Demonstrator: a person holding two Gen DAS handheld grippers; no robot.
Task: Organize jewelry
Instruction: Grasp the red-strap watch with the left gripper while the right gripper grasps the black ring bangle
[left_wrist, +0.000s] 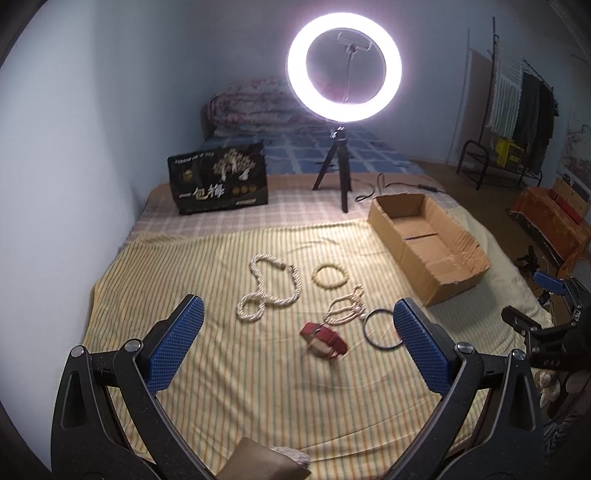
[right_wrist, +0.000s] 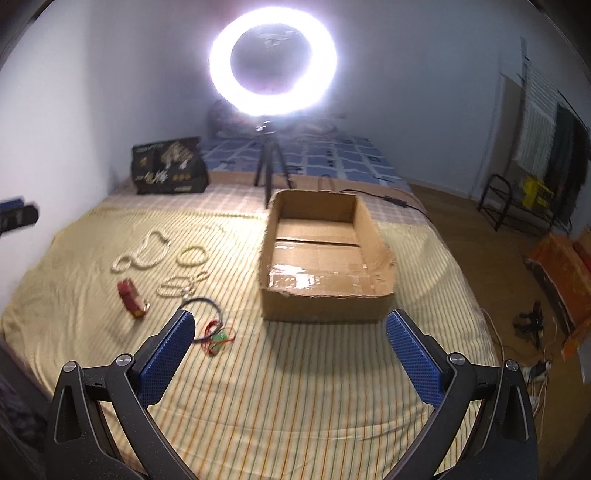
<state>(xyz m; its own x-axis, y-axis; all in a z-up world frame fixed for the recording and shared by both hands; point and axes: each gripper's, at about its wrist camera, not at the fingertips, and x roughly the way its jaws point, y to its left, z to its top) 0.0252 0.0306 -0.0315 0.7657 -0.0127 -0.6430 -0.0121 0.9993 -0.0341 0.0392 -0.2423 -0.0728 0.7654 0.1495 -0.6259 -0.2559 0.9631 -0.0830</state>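
Observation:
Jewelry lies on a yellow striped bedsheet (left_wrist: 258, 387): a long pearl necklace (left_wrist: 267, 291), a cream bead bracelet (left_wrist: 330, 277), a smaller pearl strand (left_wrist: 345, 308), a dark hoop (left_wrist: 382, 328) and a red strap (left_wrist: 325, 339). The right wrist view shows them at the left, the red strap (right_wrist: 131, 299), the dark hoop (right_wrist: 201, 317), plus a red cord with a green charm (right_wrist: 218, 338). An open, empty cardboard box (right_wrist: 325, 299) sits ahead of my right gripper (right_wrist: 290, 354). My left gripper (left_wrist: 297, 343) is open above the red strap. Both are empty.
A lit ring light on a tripod (left_wrist: 343, 70) stands behind the box (left_wrist: 424, 240). A black printed bag (left_wrist: 218, 181) stands at the back left. A folded quilt (left_wrist: 251, 107) lies far back. A clothes rack (left_wrist: 517, 110) and the floor are to the right.

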